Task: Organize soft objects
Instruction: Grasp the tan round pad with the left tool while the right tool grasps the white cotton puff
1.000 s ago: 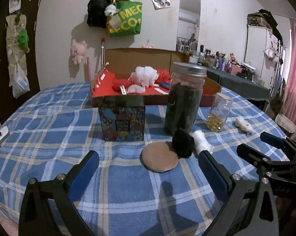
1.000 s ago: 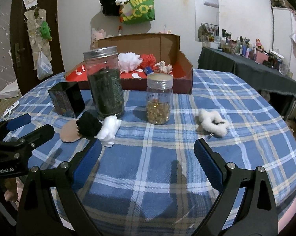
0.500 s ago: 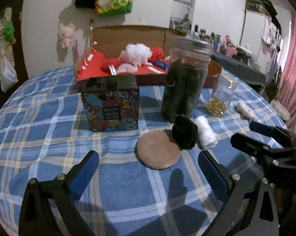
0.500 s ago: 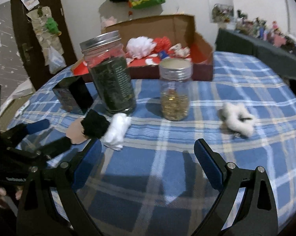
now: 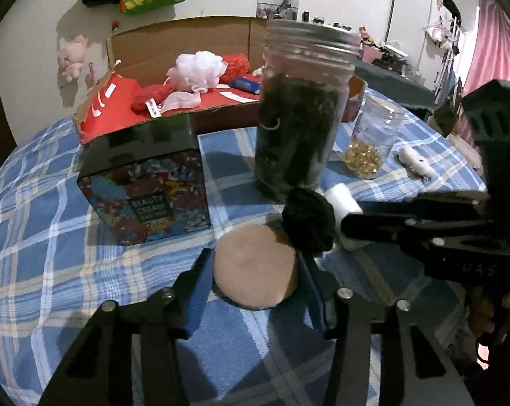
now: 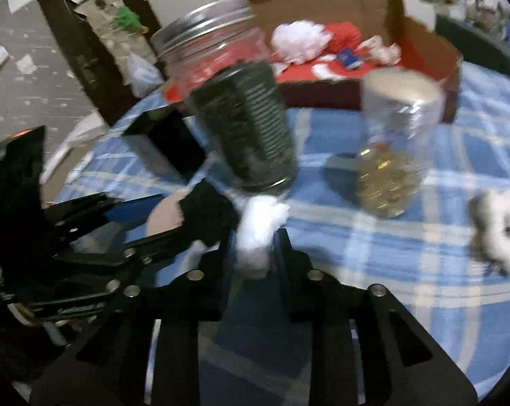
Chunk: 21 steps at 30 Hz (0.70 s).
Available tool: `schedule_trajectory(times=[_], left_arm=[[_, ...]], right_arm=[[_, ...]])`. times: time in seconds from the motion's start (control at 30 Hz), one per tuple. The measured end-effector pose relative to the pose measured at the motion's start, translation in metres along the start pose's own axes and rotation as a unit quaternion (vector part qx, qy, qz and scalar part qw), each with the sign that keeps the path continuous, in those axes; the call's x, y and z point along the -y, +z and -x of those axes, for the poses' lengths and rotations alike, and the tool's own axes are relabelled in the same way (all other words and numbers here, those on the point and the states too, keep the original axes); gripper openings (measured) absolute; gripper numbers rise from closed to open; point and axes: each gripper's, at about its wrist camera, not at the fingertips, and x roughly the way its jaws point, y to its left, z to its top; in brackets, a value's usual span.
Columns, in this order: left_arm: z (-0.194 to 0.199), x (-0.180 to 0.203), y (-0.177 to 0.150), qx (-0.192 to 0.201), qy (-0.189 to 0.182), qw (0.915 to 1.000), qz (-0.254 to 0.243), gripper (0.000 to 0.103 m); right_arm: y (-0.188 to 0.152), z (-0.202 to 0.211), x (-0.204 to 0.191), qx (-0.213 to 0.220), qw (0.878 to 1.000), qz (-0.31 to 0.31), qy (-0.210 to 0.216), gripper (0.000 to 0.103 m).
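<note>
Both tongs down at once among soft things on a checked tabletop [image 5: 51,243]. Left tongs [image 5: 255,270] closed around a flat tan powder puff [image 5: 253,270], right tongs [image 6: 253,253] pinching a white cotton wad [image 6: 258,233]; black pompom [image 5: 307,218] between. Likely feather-light, squashy, unbreakable; best gripped mid-body. Tall jar [image 5: 302,118] just behind, easily knocked.

Your right gripper [image 6: 253,253] pinches the fluffy white cotton wad [image 6: 256,237]. At twelve o'clock stands the tall dark-filled glass jar [image 6: 234,115]; your left gripper [image 6: 129,223] enters from nine.
</note>
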Motion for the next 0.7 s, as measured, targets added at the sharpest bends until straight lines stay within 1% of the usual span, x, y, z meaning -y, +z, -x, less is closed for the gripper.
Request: schedule_trajectory(times=[0.03, 0.07, 0.13, 0.23, 0.33, 0.5, 0.7], left_arm=[[0.001, -0.001, 0.000, 0.001, -0.005, 1.0000, 0.001, 0.044], [0.003, -0.003, 0.000, 0.002, -0.008, 1.0000, 0.003, 0.043], [0.007, -0.004, 0.000, 0.005, -0.013, 0.9999, 0.004, 0.040], [0.017, -0.004, 0.002, 0.013, -0.018, 0.9997, 0.004, 0.034], [0.025, -0.003, 0.005, 0.025, -0.017, 0.9996, -0.001, 0.033], [0.039, 0.003, 0.013, 0.045, -0.030, 0.9985, -0.011, 0.033], [0.039, 0.010, 0.017, 0.045, -0.043, 0.9979, -0.017, 0.033]], right_arm=[[0.000, -0.001, 0.000, -0.005, 1.000, -0.003, 0.017, 0.016], [-0.002, -0.001, -0.001, -0.008, 1.000, -0.003, 0.026, 0.016], [-0.004, 0.001, -0.003, -0.001, 1.000, 0.004, 0.020, 0.015], [-0.005, 0.010, 0.001, 0.006, 1.000, -0.007, 0.023, 0.015], [-0.003, 0.021, 0.002, 0.017, 1.000, -0.007, 0.018, 0.015], [0.000, 0.034, 0.001, 0.027, 0.999, -0.002, 0.017, 0.015], [0.002, 0.037, 0.002, 0.028, 0.999, -0.004, 0.025, 0.015]])
